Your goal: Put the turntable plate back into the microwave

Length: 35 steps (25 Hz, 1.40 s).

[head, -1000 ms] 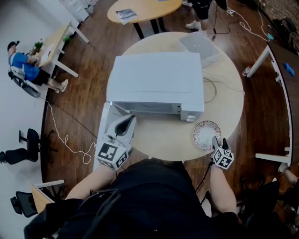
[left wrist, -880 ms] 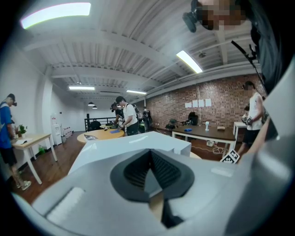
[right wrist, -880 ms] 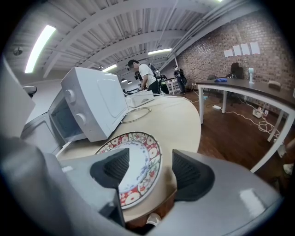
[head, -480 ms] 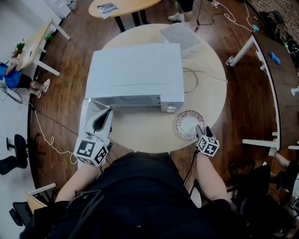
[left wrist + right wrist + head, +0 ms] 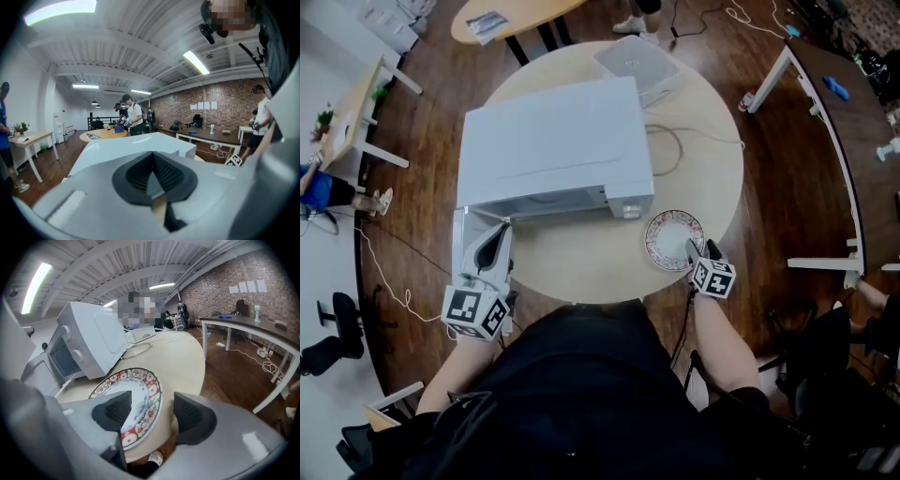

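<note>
At the near right edge of the round surface (image 5: 694,159), the right tongs (image 5: 696,251) stand released, jaws apart, one jaw over the patterned turntable plate (image 5: 672,239) and the other just outside its near rim; in the right gripper view the tongs (image 5: 150,411) straddle that rim without clamping it, and the plate (image 5: 136,390) lies flat on the surface (image 5: 173,355). The left tongs (image 5: 497,234) are clenched, jaws pressed together in the left gripper view (image 5: 152,176), and they sit at the microwave's open door (image 5: 461,246); whether they pinch the door's edge cannot be told. Compared with half a second ago, both tongs keep the same places against plate and door, and only the view has slid, so that everything sits a little higher and further left. The plate lies just beside the front right corner of the microwave (image 5: 553,145), close to the surface's near edge. A bare strip of surface runs from the plate leftward along the microwave's front to the door, which is swung out toward the person at the left. Behind the microwave a cable (image 5: 675,155) loops across the surface.
</note>
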Motion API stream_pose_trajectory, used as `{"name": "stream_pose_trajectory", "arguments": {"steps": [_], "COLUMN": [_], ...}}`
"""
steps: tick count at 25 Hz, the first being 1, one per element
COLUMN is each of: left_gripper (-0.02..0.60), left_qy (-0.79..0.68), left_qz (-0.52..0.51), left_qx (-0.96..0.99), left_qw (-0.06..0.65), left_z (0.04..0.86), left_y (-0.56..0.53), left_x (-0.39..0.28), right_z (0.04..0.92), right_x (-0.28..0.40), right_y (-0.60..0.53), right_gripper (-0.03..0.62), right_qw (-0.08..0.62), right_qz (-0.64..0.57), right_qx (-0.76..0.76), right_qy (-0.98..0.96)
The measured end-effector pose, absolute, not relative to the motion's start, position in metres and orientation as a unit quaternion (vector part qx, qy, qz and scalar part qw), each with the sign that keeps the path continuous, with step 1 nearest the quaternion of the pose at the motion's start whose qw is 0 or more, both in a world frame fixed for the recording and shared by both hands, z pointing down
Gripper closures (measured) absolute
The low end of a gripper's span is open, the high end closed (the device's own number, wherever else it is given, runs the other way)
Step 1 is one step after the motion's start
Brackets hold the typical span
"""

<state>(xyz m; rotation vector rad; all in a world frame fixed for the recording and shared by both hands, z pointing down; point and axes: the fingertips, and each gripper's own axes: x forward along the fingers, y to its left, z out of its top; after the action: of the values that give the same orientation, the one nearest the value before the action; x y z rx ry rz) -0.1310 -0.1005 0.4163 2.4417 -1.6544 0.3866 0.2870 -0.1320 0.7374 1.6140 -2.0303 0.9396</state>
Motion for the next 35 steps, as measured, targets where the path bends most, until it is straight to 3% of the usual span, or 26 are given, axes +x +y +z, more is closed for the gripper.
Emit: {"name": "stream_pose_trajectory", "arguments": {"steps": [4, 12, 21, 26, 35], "left_gripper": [0.577, 0.577, 0.577, 0.577, 0.577], "left_qy": [-0.552, -0.551, -0.547, -0.544, -0.541], "left_qz": [0.128, 0.129, 0.127, 0.124, 0.112], "left_qx": [0.820, 0.821, 0.824, 0.826, 0.829], "left_qw": [0.081, 0.078, 0.078, 0.079, 0.088], "left_z": [0.416, 0.415, 0.412, 0.409, 0.411], "left_y": [-0.101, -0.098, -0.100, -0.103, -0.110], "left_x": [-0.130, -0.133, -0.135, -0.137, -0.134], "right_z": [0.741, 0.744, 0.744, 0.742, 0.724], "right_x": [0.288, 0.285, 0.276, 0.277, 0.277], "right_y": [-0.132, -0.125, -0.124, -0.125, -0.125], "right_gripper": [0.342, 0.462, 0.486, 0.513, 0.570], "right_qw": [0.211, 0.222, 0.207, 0.168, 0.008], "right_qz": [0.332, 0.340, 0.367, 0.395, 0.478], "right_qx": [0.573, 0.561, 0.553, 0.558, 0.561], "right_qy": [-0.719, -0.722, -0.719, -0.710, -0.675]}}
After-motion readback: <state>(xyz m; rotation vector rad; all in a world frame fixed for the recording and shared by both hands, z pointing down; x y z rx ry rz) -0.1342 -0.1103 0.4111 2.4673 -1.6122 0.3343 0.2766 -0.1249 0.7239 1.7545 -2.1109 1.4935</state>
